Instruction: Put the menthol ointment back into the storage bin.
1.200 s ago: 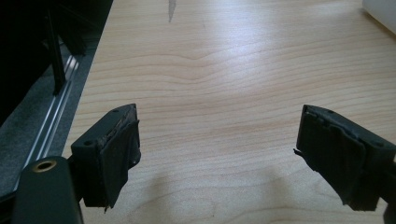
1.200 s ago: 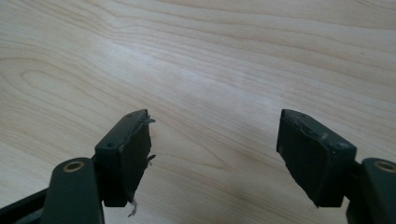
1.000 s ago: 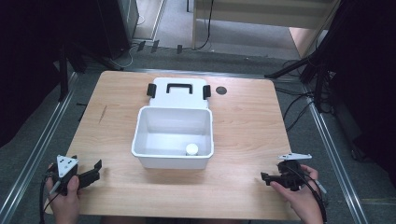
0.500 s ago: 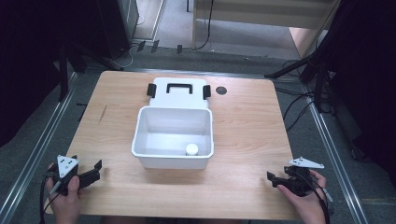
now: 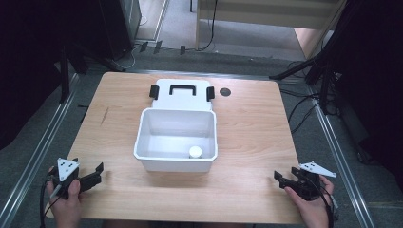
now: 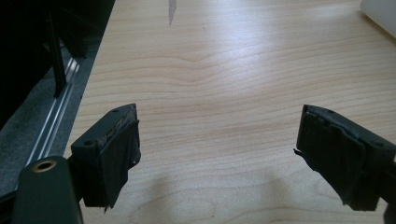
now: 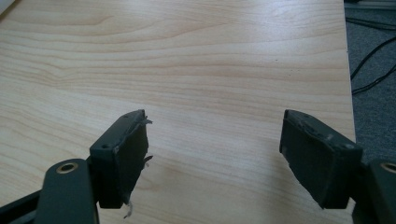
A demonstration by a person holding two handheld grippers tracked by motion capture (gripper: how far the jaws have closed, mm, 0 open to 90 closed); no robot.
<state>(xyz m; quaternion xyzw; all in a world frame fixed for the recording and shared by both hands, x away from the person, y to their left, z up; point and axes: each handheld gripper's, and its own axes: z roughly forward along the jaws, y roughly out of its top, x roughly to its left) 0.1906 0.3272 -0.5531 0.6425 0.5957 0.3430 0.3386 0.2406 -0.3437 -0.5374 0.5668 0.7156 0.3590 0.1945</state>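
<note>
White bin (image 5: 176, 138) sits open in the middle of the wooden worktop (image 5: 247, 123), well ahead of both sets of fingers and between them, with 1 small white round thing (image 5: 195, 152) inside near its front right corner. Can't tell what that thing is.

Left gripper (image 5: 93, 174) is down at the near left corner of the worktop, held in the person's left hand (image 5: 66, 202), grey plate on top. In the left gripper view its fingers (image 6: 116, 149) are spread wide with just bare wood between them, and a corner of the bin pokes in at the top right.

Behind the bin lies its white lid (image 5: 181, 94), flat, black handle up, black clips on both sides. Just right of the lid there's a dark round hole (image 5: 225, 91) in the worktop.

Right gripper (image 5: 281, 179) is at the near right corner in the right hand (image 5: 311, 204). Fingers (image 7: 125, 154) wide apart too, gripping nothing, worktop edge just off to their right.
</note>
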